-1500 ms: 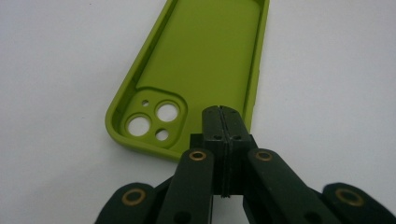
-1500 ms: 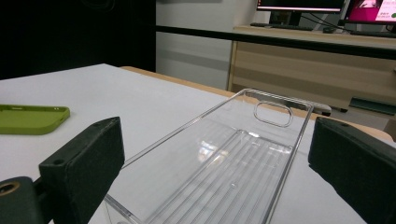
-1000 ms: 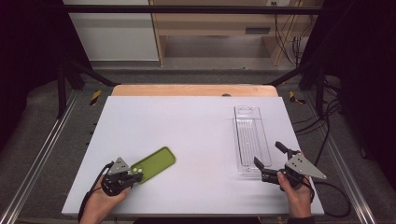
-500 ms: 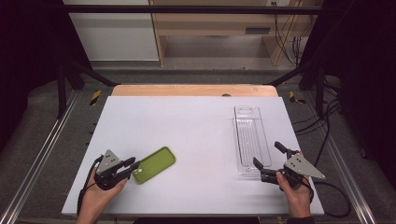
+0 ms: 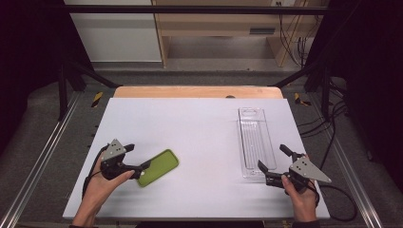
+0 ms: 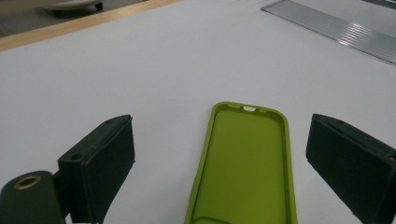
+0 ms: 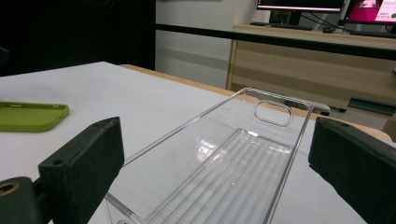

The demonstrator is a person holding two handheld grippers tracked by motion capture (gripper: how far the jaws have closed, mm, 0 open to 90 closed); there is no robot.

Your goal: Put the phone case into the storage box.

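Phone case (image 5: 158, 167), green, hollow side up, flat on white desk (image 5: 199, 128); long axis runs straight out from left claw (image 5: 143, 167), camera-hole end farthest. Jaws just opened, pads clear of both edges. Right claw (image 5: 272, 164) released around clear tray (image 5: 255, 142). Dark room beyond.

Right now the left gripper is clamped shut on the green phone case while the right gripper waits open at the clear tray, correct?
Not quite. The left gripper has just opened: in the left gripper view its jaws stand apart on either side of the green phone case, pressing nothing. The right gripper does wait open at the clear tray.

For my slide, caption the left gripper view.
Open left gripper straddling a lime-green silicone phone case lying on the white table.
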